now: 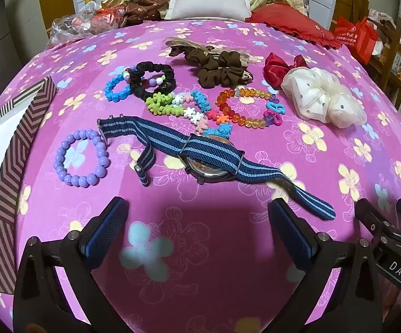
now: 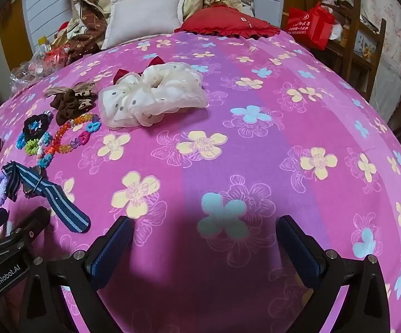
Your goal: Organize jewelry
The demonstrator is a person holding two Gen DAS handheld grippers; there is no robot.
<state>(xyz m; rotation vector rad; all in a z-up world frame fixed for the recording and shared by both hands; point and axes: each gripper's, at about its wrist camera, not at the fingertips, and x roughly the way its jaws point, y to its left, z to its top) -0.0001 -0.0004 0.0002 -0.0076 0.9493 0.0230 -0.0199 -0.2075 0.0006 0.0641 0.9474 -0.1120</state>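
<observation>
Left tongs (image 1: pixel 197 222) and right tongs (image 2: pixel 204 238) spread, empty | watch (image 1: pixel 208 158) nearest on bed (strap trailing) | pinch its case, then carry left to box (image 1: pixel 14 144).

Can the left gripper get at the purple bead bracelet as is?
Probably yes. The left gripper is open and empty; the purple bead bracelet lies alone on the bedspread, nothing between them.
</observation>
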